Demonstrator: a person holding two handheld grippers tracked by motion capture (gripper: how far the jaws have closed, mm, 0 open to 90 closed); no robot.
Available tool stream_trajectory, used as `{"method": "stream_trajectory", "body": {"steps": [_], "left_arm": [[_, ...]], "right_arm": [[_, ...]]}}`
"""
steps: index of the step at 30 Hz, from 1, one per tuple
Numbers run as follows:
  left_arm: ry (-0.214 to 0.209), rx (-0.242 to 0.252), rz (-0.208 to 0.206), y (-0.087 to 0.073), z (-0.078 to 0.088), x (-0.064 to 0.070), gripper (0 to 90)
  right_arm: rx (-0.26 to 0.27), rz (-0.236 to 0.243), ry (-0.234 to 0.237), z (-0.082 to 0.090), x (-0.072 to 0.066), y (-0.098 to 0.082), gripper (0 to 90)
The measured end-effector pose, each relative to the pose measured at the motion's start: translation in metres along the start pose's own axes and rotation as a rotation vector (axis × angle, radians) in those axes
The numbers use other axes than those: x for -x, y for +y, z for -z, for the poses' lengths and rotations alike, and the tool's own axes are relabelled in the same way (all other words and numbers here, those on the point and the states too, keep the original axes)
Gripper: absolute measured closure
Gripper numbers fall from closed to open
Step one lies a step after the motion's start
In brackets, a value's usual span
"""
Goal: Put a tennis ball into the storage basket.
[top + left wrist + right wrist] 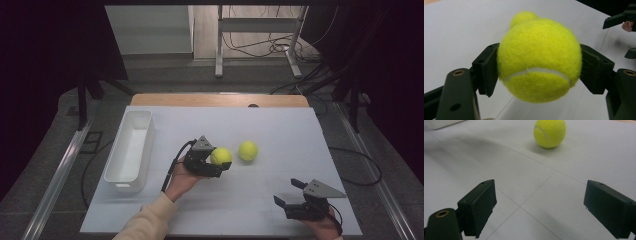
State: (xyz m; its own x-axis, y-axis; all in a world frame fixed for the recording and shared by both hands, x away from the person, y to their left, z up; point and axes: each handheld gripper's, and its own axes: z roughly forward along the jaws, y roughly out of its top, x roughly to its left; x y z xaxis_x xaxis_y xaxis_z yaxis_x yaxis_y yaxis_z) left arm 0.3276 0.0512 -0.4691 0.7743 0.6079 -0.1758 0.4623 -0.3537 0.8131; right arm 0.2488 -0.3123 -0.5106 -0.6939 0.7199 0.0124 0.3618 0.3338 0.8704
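Observation:
A yellow tennis ball (220, 156) is clamped between the black jaws of my left gripper (214, 163), a little above the white table. In the left gripper view the held ball (539, 60) sits pressed between the two pads (486, 72). A second tennis ball (248, 150) rests on the table just right of the held one; it peeks out behind the held ball (522, 17) and lies ahead of my right gripper (549, 132). My right gripper (288, 192) stands open near the table's front right edge, nothing between its jaws (537, 205).
A long white bin (131, 150) stands at the table's left side; its corner (441, 123) appears at the top left of the right gripper view. The table (280, 125) is a white sheet with a wooden edge at the back. Cables trail behind both grippers.

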Motion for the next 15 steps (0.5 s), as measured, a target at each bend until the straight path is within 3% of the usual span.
{"method": "stream_trajectory", "body": {"steps": [15], "left_arm": [[0.004, 0.022, -0.016, 0.006, 0.014, 0.002, 26.5]], "right_arm": [[0.002, 0.0, 0.001, 0.0, 0.0, 0.0, 11.1]]}}
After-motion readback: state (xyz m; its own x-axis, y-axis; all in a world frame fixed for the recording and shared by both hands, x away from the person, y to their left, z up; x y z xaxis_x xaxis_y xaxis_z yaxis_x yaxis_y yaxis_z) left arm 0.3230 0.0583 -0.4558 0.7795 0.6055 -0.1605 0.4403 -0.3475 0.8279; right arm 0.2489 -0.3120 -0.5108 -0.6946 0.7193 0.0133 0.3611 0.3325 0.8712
